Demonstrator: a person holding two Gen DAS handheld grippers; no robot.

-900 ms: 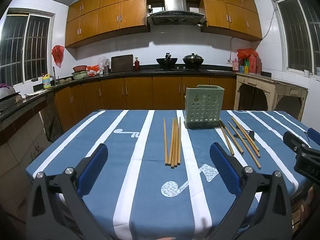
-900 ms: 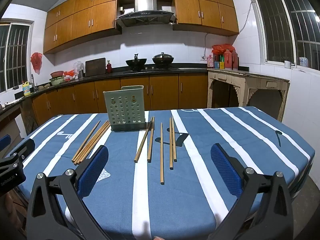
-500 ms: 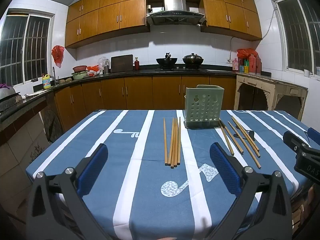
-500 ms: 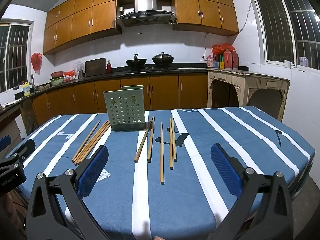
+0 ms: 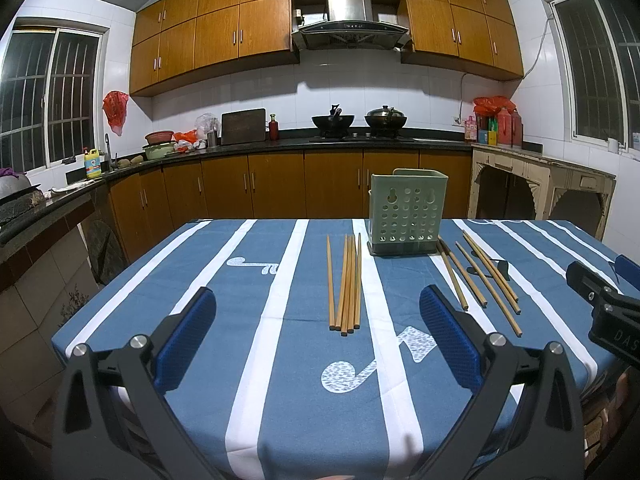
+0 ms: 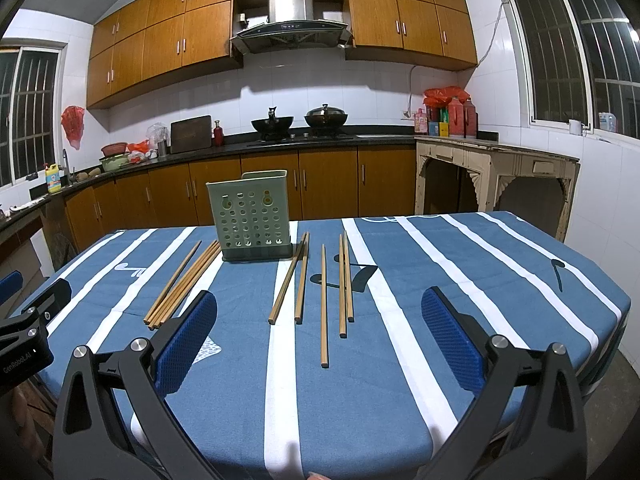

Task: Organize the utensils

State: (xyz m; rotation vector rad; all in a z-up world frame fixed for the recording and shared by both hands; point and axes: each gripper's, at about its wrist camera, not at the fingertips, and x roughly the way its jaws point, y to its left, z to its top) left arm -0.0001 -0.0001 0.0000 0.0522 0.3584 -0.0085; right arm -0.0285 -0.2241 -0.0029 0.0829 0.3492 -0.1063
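Left wrist view: my left gripper hangs low over the near edge of the blue-and-white striped tablecloth, jaws spread as wide as they go and holding nothing. Straight ahead of it lies the tight bundle of wooden chopsticks, long axes running away from me toward the pale green perforated plastic utensil holder, which stands upright just past their far ends and slightly to the right.

My right gripper is equally wide open and empty. In front of it lie the five loose wooden chopsticks, fanned a little but also pointing toward the holder.

I judge that each bundle belongs to the hand facing it. Since the sticks lie lengthwise along my fingers, my jaws already span them crosswise.
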